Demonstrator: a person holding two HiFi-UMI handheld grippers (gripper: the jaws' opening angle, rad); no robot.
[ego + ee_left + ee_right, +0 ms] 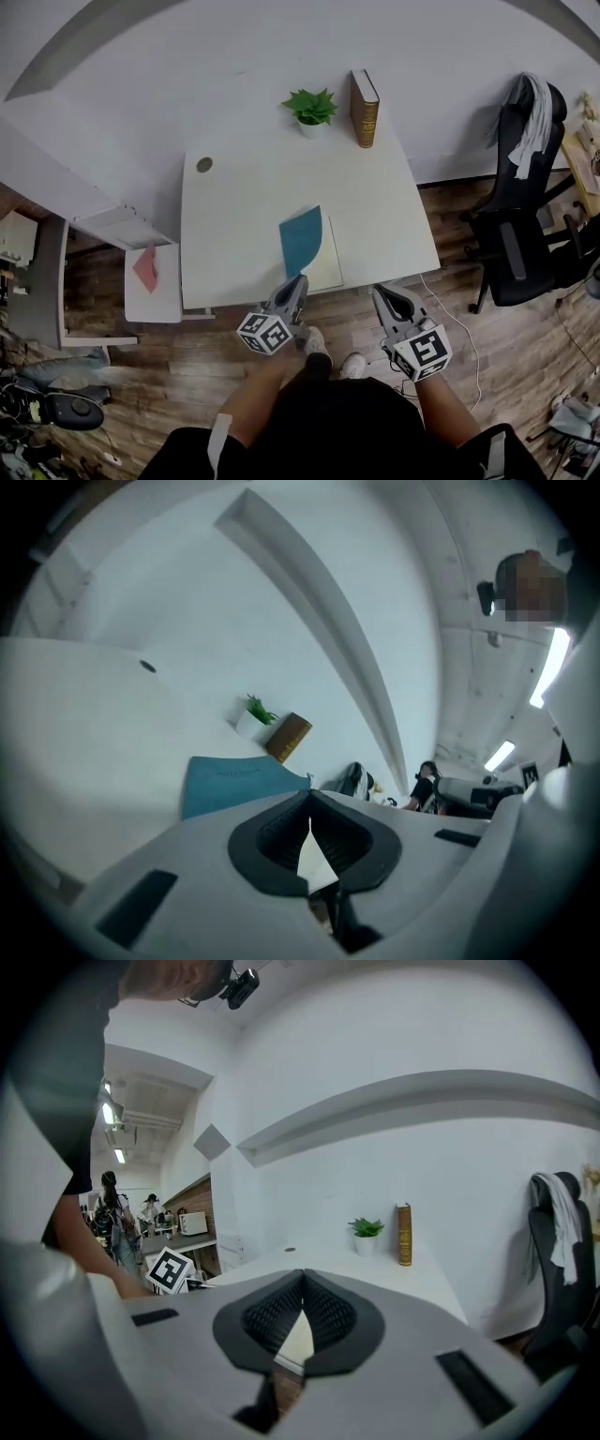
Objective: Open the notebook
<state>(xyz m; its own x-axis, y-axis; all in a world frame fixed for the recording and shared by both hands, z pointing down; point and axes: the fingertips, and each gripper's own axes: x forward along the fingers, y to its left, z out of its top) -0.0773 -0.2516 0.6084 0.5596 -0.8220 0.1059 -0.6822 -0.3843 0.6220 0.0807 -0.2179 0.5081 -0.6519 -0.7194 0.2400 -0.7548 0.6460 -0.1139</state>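
Observation:
The notebook lies near the front edge of the white desk (234, 225). Its teal cover (300, 239) is lifted and stands tilted over a cream page (327, 264). My left gripper (298, 281) is shut on the cover's near edge. In the left gripper view the teal cover (230, 785) runs left from the closed tips of that gripper (310, 803). My right gripper (382, 292) hangs just off the desk's front edge, right of the notebook. It is shut with nothing in it, as the right gripper view (300, 1283) also shows.
A small potted plant (310, 110) and an upright brown book (364, 108) stand at the desk's back edge. A cable hole (204, 165) is at the back left. A black office chair (525, 225) stands to the right, and a low white side table (150, 291) to the left.

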